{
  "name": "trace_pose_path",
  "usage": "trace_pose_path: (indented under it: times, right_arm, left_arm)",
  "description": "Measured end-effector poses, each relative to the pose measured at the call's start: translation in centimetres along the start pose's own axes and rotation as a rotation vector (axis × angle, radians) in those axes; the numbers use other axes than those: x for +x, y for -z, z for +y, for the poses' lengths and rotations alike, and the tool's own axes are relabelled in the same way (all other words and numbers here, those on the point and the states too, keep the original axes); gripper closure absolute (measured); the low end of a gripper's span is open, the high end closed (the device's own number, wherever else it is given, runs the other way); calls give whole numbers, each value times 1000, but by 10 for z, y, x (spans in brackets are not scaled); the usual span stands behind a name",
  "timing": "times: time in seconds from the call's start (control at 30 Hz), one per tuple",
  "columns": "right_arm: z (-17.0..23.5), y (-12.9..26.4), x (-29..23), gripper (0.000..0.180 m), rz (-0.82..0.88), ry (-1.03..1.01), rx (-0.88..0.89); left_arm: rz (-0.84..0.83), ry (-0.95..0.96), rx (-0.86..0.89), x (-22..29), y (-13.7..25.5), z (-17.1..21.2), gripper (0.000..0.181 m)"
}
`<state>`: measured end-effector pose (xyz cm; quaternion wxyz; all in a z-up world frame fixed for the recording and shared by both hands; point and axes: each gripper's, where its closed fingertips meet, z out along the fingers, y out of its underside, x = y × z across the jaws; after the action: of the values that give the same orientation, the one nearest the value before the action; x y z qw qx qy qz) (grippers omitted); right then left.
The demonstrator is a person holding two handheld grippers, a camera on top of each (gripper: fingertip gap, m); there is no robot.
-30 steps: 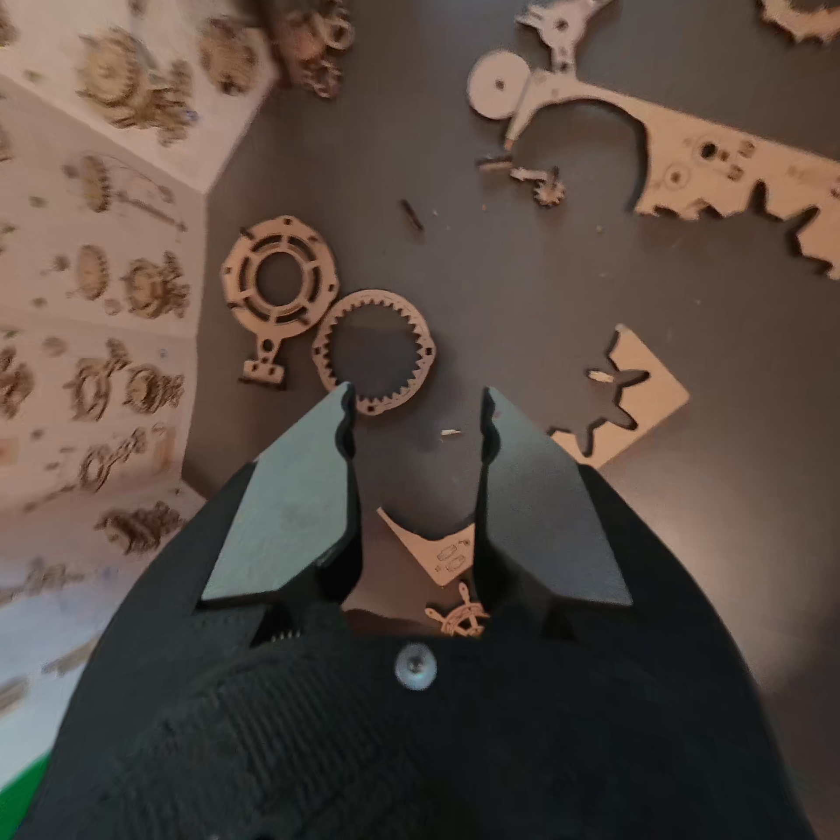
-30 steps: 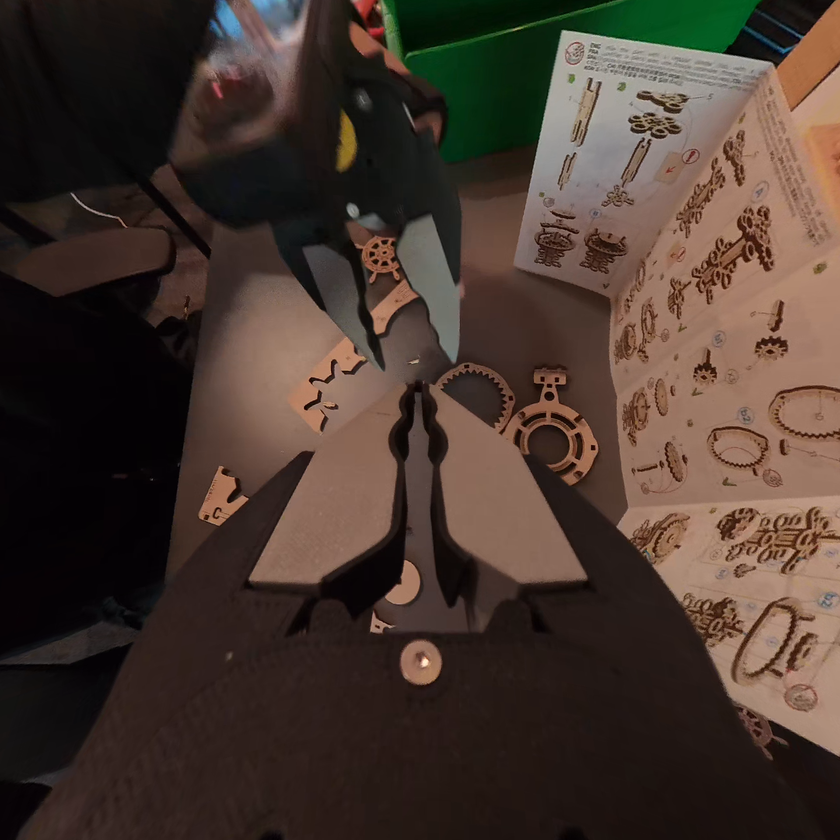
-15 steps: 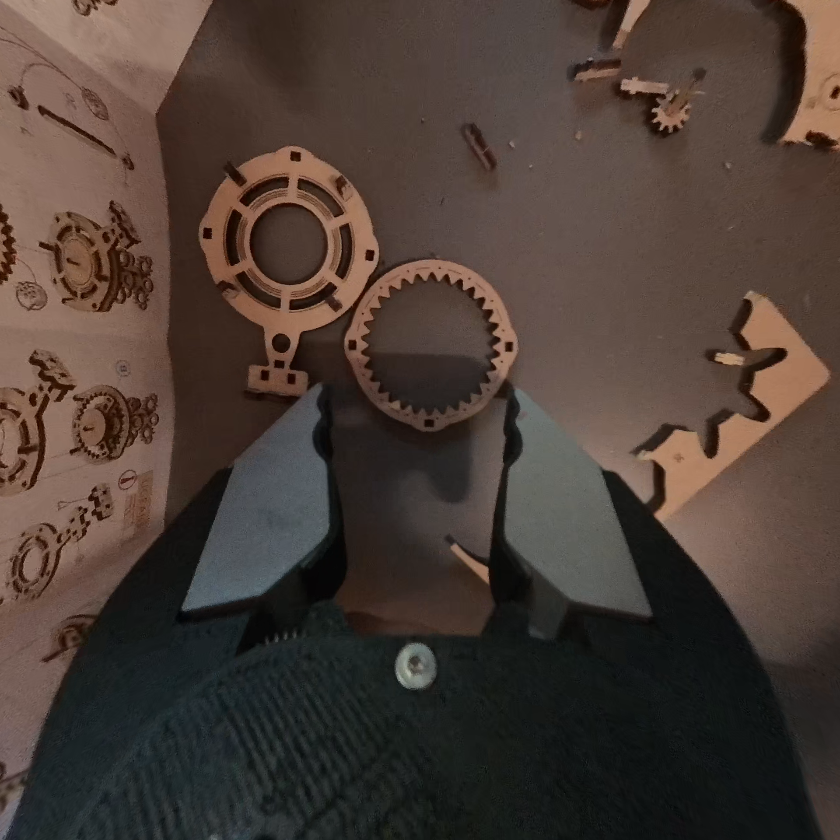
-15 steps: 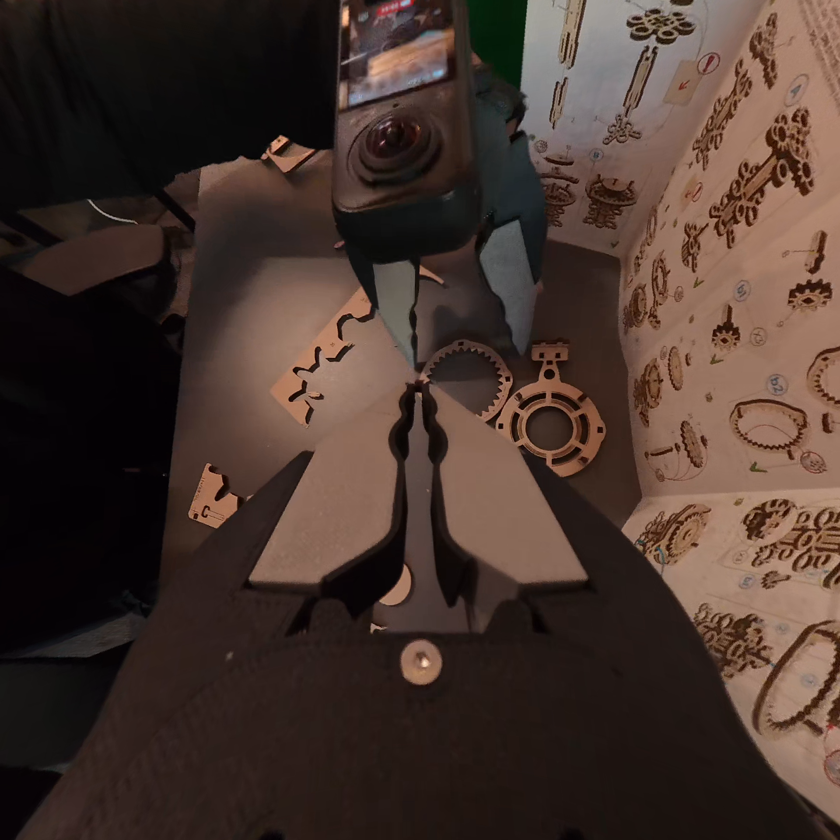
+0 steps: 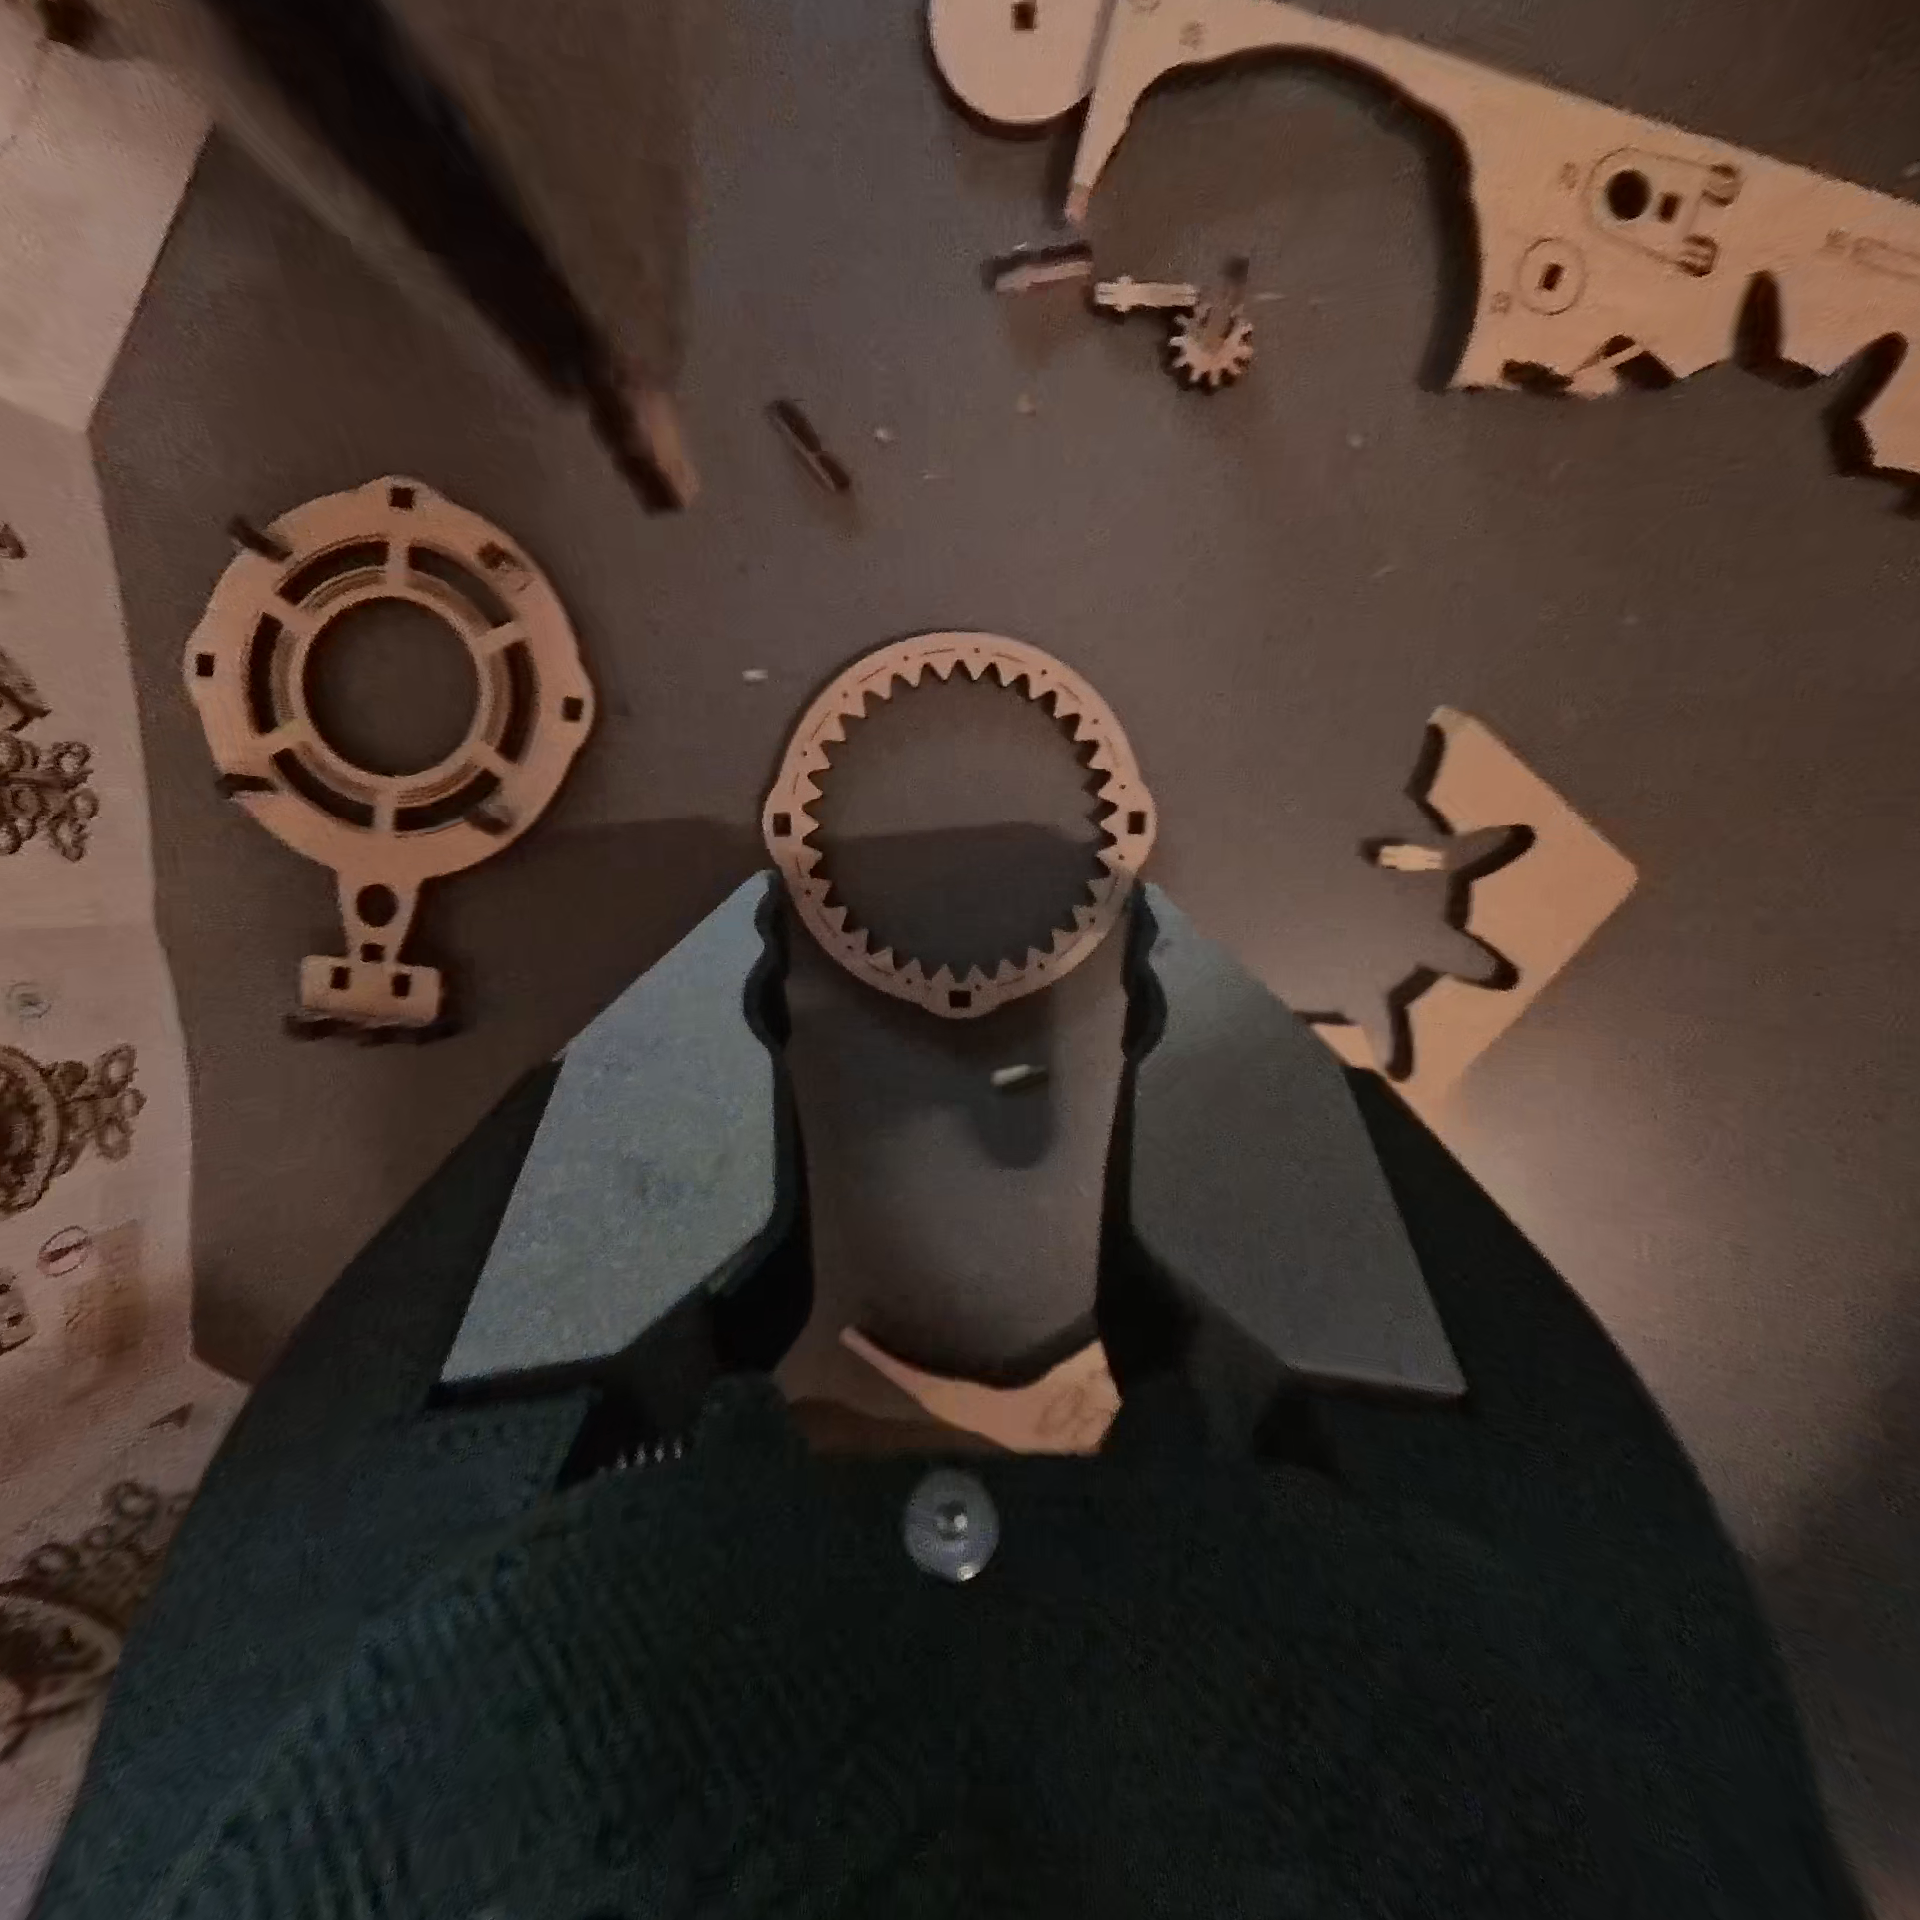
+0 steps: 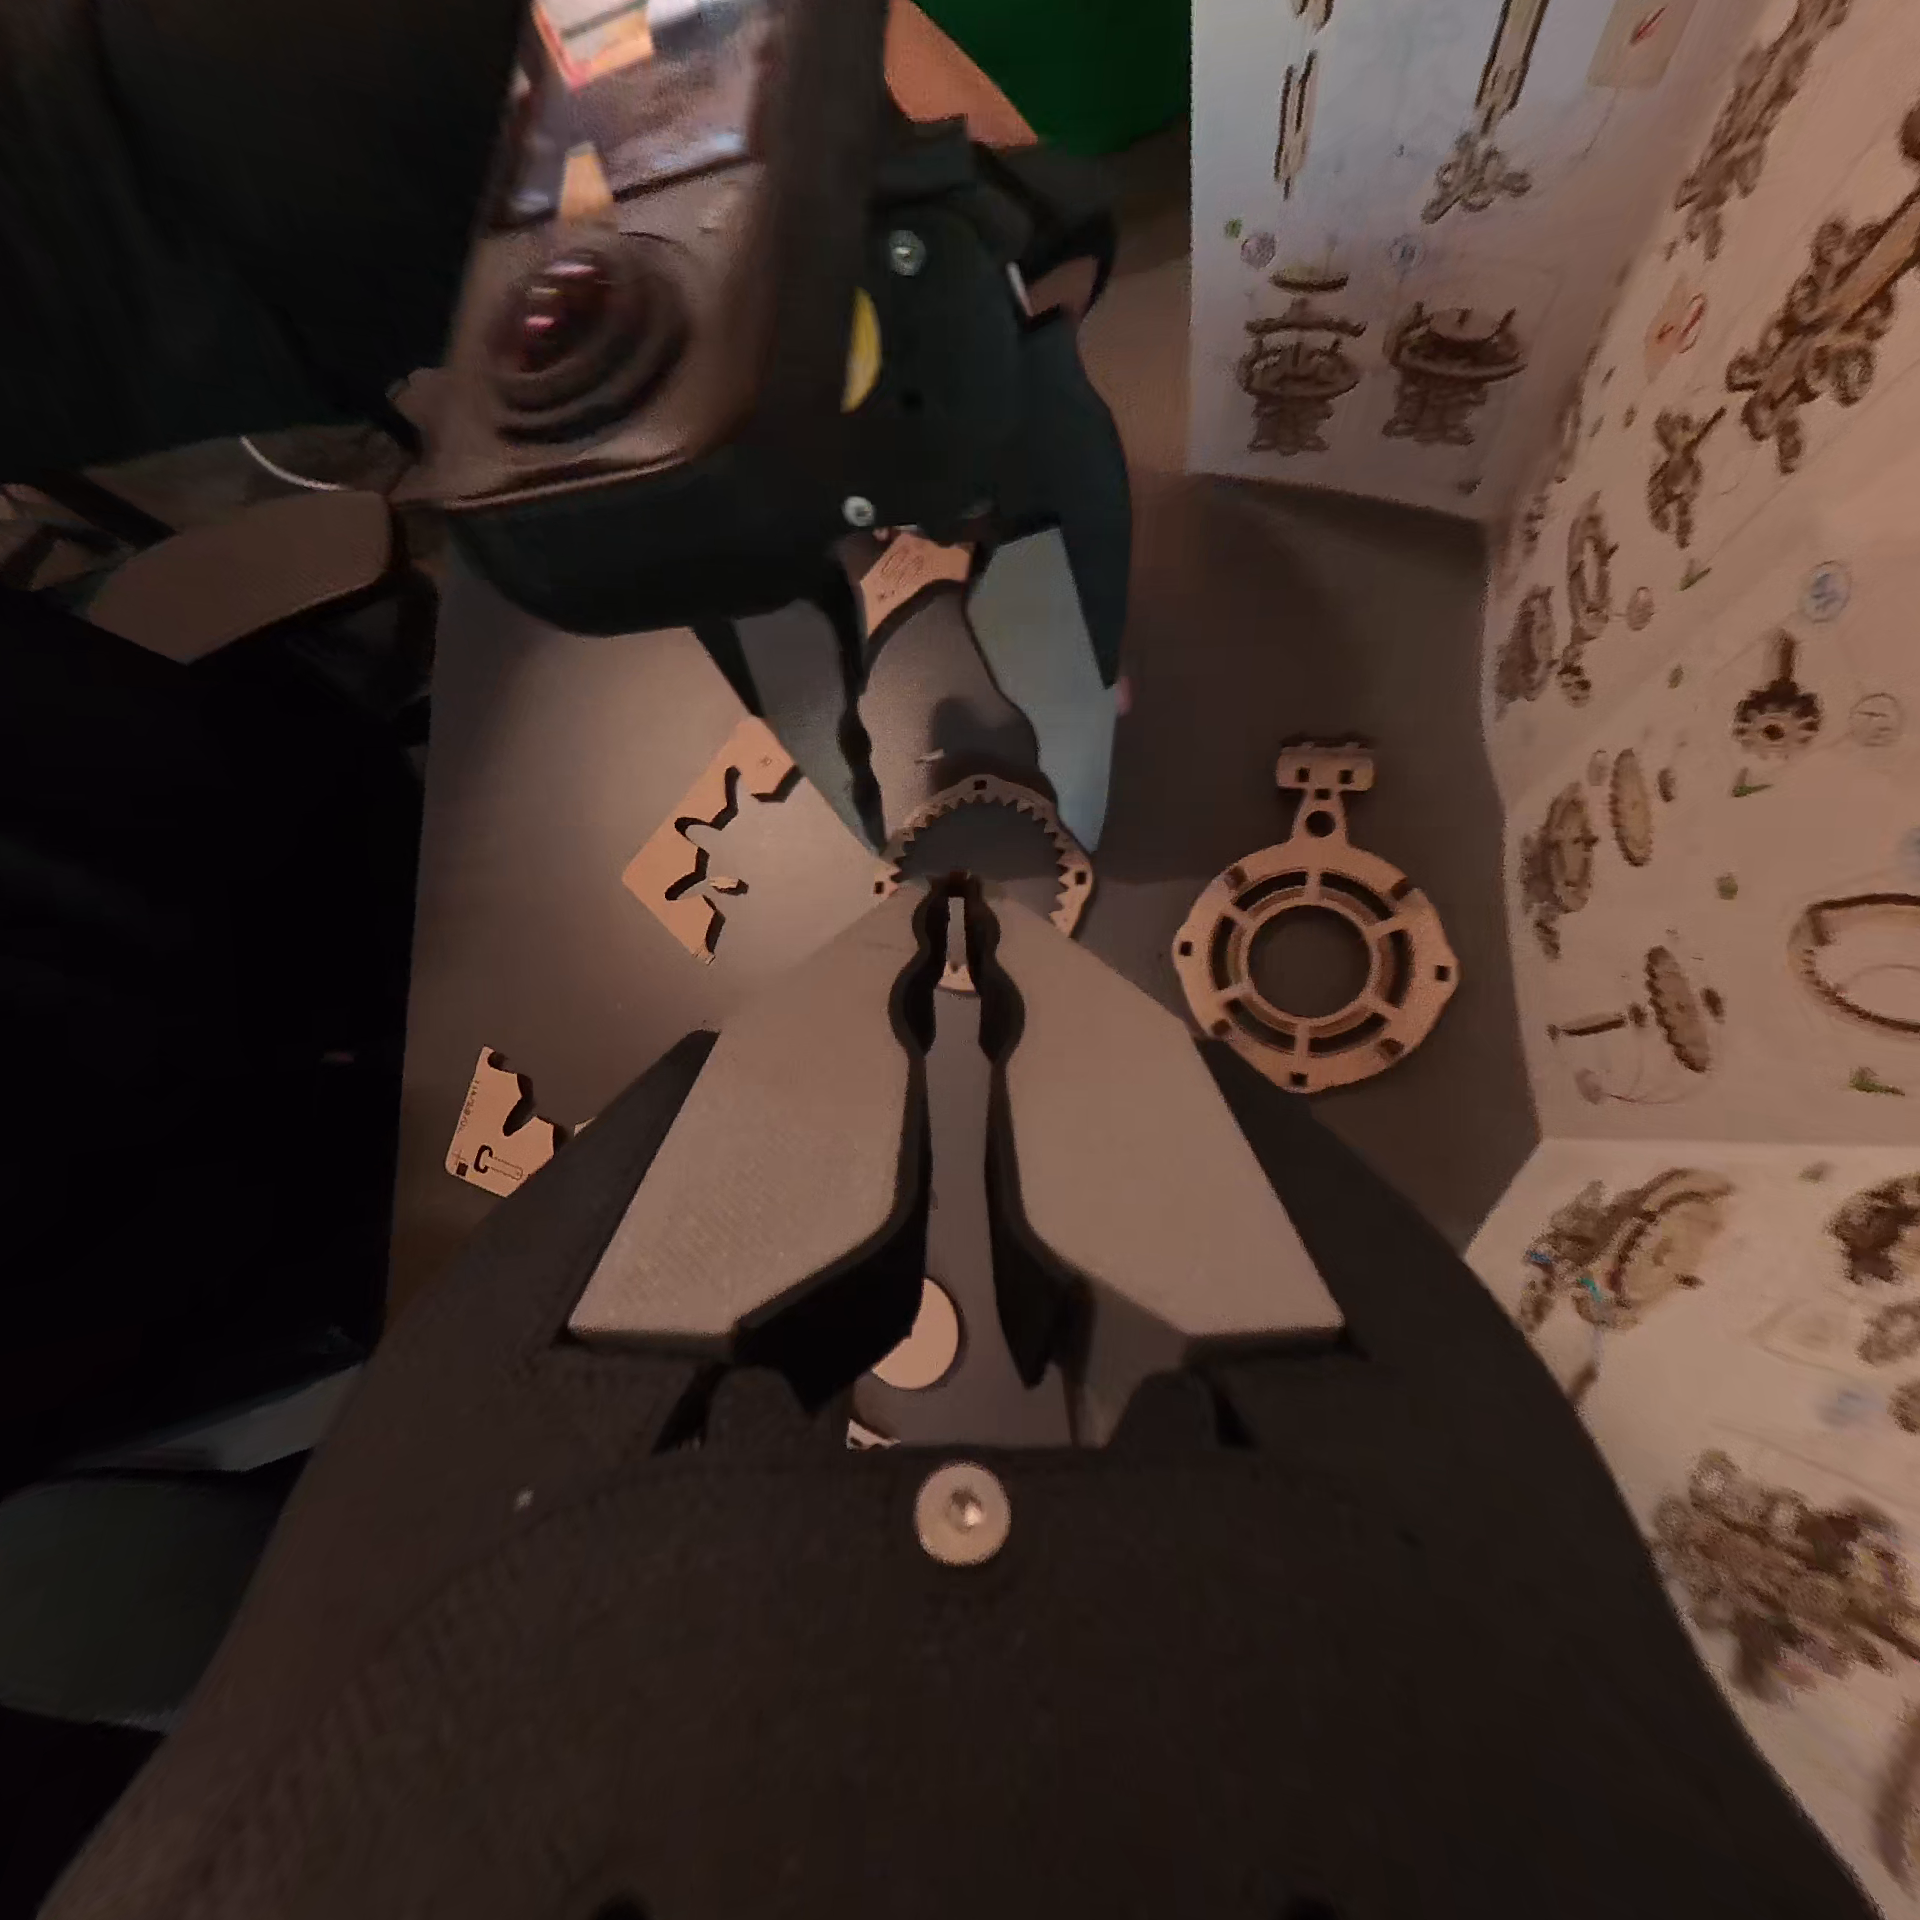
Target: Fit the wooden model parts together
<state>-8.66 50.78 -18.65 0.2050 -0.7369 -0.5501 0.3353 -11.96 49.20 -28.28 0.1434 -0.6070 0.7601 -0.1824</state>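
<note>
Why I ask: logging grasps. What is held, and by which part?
Nothing, apparently. The left gripper is open, straddling the flat toothed ring; the right gripper is shut on nothing visible.

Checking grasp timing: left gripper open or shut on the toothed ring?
Open. The left gripper has a wide gap between its fingers, whose tips flank the toothed ring lying flat on the table.

The toothed ring (image 5: pixel 958 823) lies between the round frame (image 5: pixel 387 698) on its left and a cut-out offcut (image 5: pixel 1496 904) on its right.
</note>
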Motion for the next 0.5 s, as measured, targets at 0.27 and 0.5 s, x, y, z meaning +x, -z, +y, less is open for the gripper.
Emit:
trace_pose_path:
  times: [0.27,0.5]
  right_arm:
    - [28,-49,-3,180,2,-22,-155]
    - [31,-55,-2,180,-50,-83,-139]
  left_arm:
    - [-16,30,102,27,-6,-13,119]
    - [-75,123,125,25,-6,-13,119]
